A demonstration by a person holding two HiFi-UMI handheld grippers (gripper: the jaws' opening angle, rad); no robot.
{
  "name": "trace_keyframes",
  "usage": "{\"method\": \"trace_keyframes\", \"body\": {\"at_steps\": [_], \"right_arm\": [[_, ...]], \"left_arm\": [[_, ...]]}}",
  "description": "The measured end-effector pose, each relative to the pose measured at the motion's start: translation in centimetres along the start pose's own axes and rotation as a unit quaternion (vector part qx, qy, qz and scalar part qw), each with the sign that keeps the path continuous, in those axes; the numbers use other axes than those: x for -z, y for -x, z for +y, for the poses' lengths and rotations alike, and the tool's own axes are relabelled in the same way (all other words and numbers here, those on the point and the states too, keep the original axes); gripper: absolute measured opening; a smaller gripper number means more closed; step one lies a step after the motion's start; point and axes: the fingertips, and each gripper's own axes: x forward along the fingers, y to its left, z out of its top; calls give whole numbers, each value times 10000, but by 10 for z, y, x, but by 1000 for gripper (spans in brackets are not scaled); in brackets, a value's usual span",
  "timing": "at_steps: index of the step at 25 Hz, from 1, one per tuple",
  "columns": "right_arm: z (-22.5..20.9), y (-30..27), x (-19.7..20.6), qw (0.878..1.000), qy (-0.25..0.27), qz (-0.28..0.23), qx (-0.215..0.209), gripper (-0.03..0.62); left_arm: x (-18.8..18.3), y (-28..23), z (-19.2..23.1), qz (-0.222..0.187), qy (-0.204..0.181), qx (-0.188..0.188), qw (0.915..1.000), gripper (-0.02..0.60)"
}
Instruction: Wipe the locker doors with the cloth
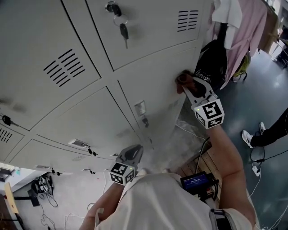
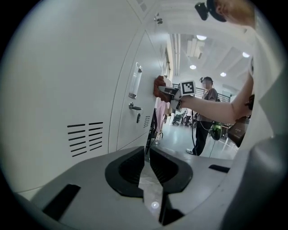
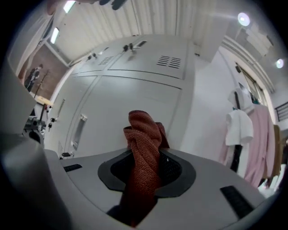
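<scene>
A glossy grey floor (image 1: 270, 85) runs along the right. A pink garment (image 1: 252, 31) and a white shirt (image 1: 227, 11) hang above it, beside a black bag (image 1: 211, 58). Overhead, round lamps (image 3: 243, 19) glow in a ribbed white ceiling (image 3: 135, 18). Loose cables (image 1: 45, 209) lie at lower left.

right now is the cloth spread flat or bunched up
Bunched up: the cloth stands as a twisted wad clamped between the fingers of the right gripper, its tip against the locker door.
</scene>
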Motion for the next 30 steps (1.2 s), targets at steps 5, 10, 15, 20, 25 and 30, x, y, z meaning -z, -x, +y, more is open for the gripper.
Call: {"method": "trace_keyframes", "body": {"at_steps": [5,10,15,20,25,30], "right_arm": [[-36,7,30,9969,-753,40,234,117],[-27,5,63,9826,-1794,372,315,117],[15,-2,77,9518,-3034,415,-158,117],[81,-14,33,9725,-2190,181,-770,117],[123,-18,-22,9745,-1816,-331,-1274,117],[174,-24,-69,9724,-1468,-686,-1681,117]], "left_arm": [[-3,-10,-25,30,-70,48,10000,41],[1,-11,-39,75,-80,-37,9999,41],[8,-6,-45,74,-59,-51,9999,41],[3,4,-39,-48,-118,-20,9999,41],[3,21,-23,-114,-84,-41,9999,41],[5,34,-16,-130,-103,77,9998,41]]}}
